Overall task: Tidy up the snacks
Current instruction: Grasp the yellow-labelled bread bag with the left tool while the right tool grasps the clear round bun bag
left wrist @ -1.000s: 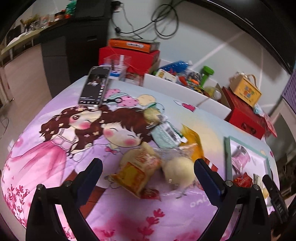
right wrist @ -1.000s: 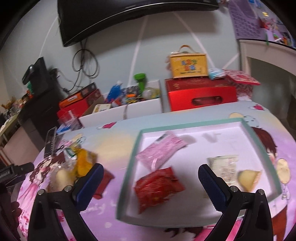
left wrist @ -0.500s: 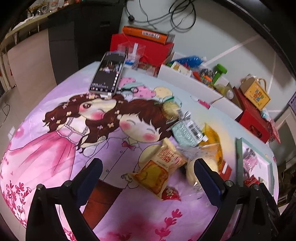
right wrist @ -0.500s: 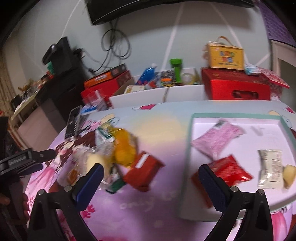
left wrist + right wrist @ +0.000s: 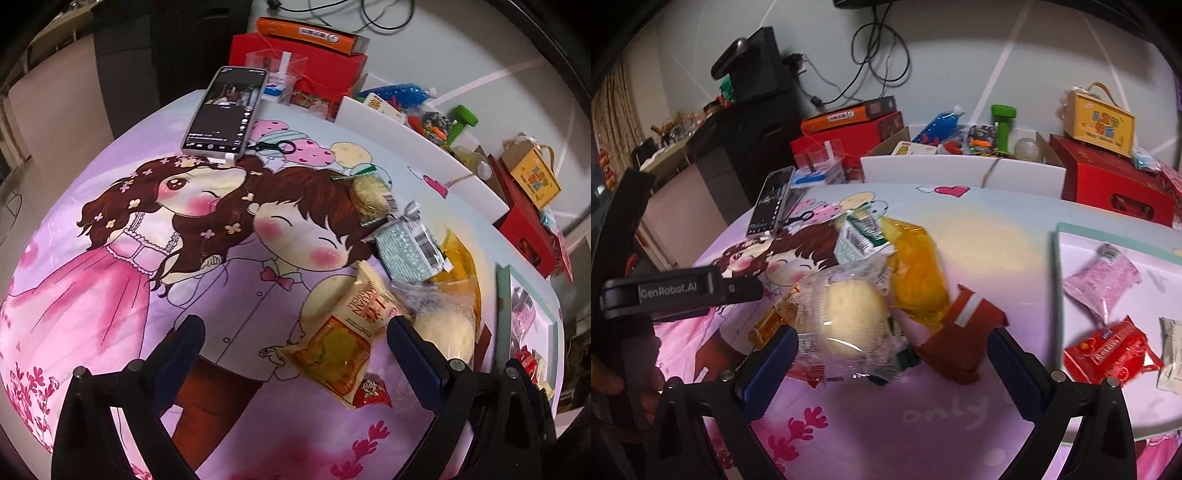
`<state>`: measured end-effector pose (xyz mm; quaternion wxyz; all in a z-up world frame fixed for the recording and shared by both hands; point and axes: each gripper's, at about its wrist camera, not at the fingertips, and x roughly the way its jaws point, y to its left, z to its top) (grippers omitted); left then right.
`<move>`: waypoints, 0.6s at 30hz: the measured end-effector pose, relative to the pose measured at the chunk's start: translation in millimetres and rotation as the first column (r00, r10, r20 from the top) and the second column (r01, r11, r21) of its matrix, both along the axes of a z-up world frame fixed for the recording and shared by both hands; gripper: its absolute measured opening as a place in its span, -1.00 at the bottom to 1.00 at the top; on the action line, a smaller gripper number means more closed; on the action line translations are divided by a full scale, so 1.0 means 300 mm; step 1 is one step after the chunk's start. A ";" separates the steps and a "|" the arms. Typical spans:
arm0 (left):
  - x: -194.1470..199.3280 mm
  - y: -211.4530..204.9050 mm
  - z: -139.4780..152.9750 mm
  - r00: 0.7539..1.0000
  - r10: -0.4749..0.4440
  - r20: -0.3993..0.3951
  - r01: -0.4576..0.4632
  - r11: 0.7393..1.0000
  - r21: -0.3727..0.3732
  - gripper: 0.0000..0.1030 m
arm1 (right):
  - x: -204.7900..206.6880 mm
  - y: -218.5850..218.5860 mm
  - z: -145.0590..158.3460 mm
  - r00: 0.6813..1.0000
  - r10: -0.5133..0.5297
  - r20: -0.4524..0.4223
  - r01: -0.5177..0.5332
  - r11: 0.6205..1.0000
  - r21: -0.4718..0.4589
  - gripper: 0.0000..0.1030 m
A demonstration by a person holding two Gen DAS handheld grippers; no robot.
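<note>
The tray [image 5: 1053,258] runs off the right edge; a bun packet [image 5: 849,317] hides part of the yellow packet [image 5: 764,326].

Black smartphone [image 5: 225,112], screen lit, lies flat at far edge of cartoon-print purple tablecloth [image 5: 110,266]. Black key-ring clip [image 5: 271,146] just beside the phone. Behind the table: stacked red cardboard boxes [image 5: 325,74] with an orange flat box [image 5: 310,33] on top; white open bin [image 5: 960,171] holding a green plastic dumbbell [image 5: 1003,125]; yellow handled carton [image 5: 1100,123] on a red crate [image 5: 1115,188]
</note>
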<state>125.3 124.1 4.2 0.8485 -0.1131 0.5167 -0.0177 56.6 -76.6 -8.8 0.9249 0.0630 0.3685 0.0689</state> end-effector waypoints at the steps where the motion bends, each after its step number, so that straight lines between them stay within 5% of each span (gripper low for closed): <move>1: 0.005 0.004 -0.003 1.000 -0.002 -0.004 0.002 1.000 -0.006 0.92 | 0.006 0.012 -0.002 1.000 0.007 -0.001 -0.007 1.000 -0.006 1.00; 12: 0.030 -0.006 -0.031 0.998 -0.050 -0.037 0.048 0.997 -0.052 0.92 | 0.070 0.109 -0.043 0.999 0.048 -0.017 -0.049 0.996 -0.077 1.00; 18: 0.035 -0.038 -0.040 0.995 -0.089 -0.046 0.086 0.994 -0.062 0.92 | 0.075 0.100 -0.052 0.999 0.032 -0.019 -0.033 0.997 -0.071 0.82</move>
